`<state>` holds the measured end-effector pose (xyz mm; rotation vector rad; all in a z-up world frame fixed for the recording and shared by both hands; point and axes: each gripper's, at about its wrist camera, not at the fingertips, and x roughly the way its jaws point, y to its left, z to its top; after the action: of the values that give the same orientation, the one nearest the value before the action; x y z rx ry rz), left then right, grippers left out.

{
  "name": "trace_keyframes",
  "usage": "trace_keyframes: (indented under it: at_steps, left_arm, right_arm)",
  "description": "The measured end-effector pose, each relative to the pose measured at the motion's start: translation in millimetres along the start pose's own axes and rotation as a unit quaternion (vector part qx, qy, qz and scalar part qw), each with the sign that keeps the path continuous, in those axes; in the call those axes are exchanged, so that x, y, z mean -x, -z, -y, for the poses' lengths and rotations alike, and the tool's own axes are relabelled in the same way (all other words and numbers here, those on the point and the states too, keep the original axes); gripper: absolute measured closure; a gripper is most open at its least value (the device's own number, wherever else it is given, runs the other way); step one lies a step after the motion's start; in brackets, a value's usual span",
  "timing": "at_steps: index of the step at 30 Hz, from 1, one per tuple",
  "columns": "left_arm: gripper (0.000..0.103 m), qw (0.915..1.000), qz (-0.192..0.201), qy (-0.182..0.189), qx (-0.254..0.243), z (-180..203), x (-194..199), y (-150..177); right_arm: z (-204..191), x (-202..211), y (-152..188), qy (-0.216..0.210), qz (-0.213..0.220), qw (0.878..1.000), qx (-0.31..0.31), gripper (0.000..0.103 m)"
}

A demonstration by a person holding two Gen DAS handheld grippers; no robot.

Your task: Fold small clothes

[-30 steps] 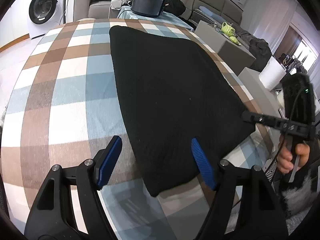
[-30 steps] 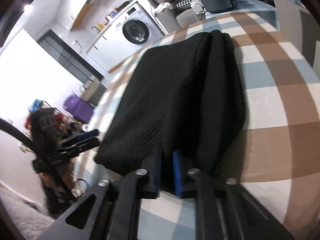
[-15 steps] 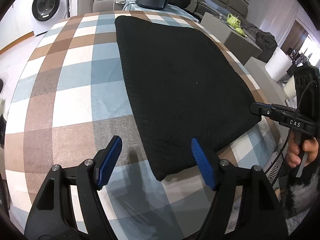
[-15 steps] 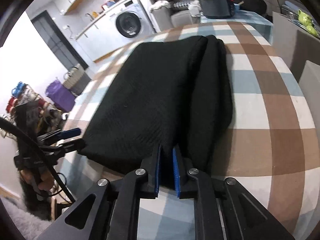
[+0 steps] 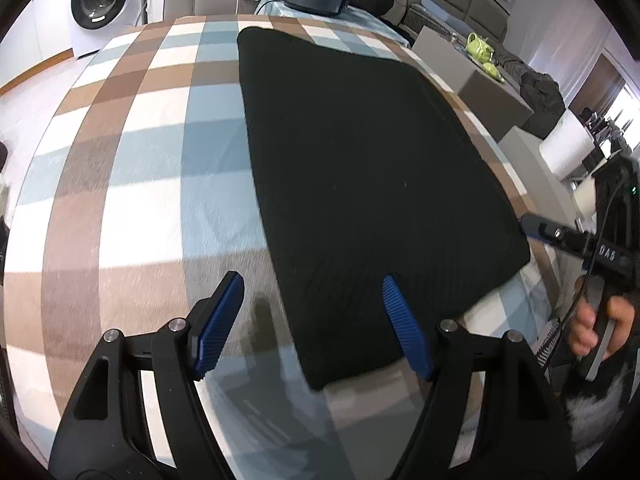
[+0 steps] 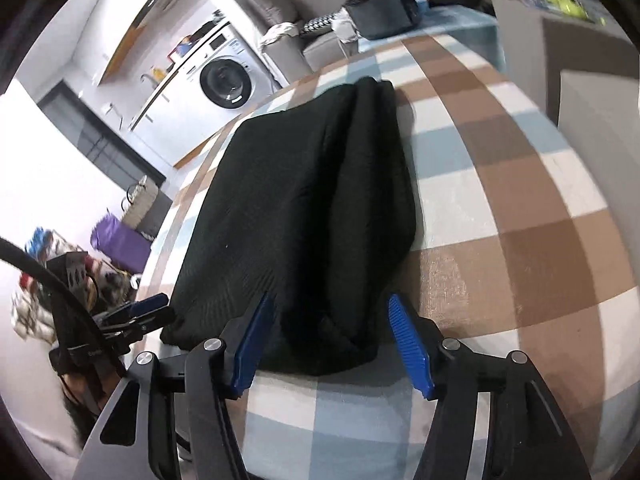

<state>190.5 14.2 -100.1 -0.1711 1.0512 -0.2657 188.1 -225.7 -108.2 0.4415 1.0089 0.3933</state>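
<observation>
Right gripper point(image 6: 332, 340) has just been opening, jaws spread, the black folded garment point(image 6: 304, 208) bunched between them on the checked tablecloth point(image 6: 520, 208); pad contact unclear. Left gripper point(image 5: 316, 320) gapes wide over its near corner.

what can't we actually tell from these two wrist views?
- What kind of garment the black knit is: both views show only a folded slab, no sleeves or neck.
- How many layers: right wrist view shows a ridge, the rest is tucked under.
- Right gripper contact: jaws just opened and straddle the near edge; touching underneath is hidden.
- Table's near edge: covered by the left gripper body.
</observation>
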Motion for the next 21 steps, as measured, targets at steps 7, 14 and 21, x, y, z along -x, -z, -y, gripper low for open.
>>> trace_keyframes:
  at_steps: [7,14,21]
  left_arm:
    - [0.034,0.9999,-0.015,0.005,0.001,5,-18,-13]
    - [0.061,0.9997,-0.02,-0.001,-0.012,7,-25,-17]
    - [0.072,0.9994,-0.009,-0.021,-0.027,1,-25,-25]
  right_arm:
    - [-2,-17,1,-0.015,-0.016,1.0,-0.021,0.039]
    - [-13,-28,2,-0.006,-0.019,1.0,0.007,0.061]
    - [-21,-37,-4,-0.012,-0.021,0.999,0.023,0.069]
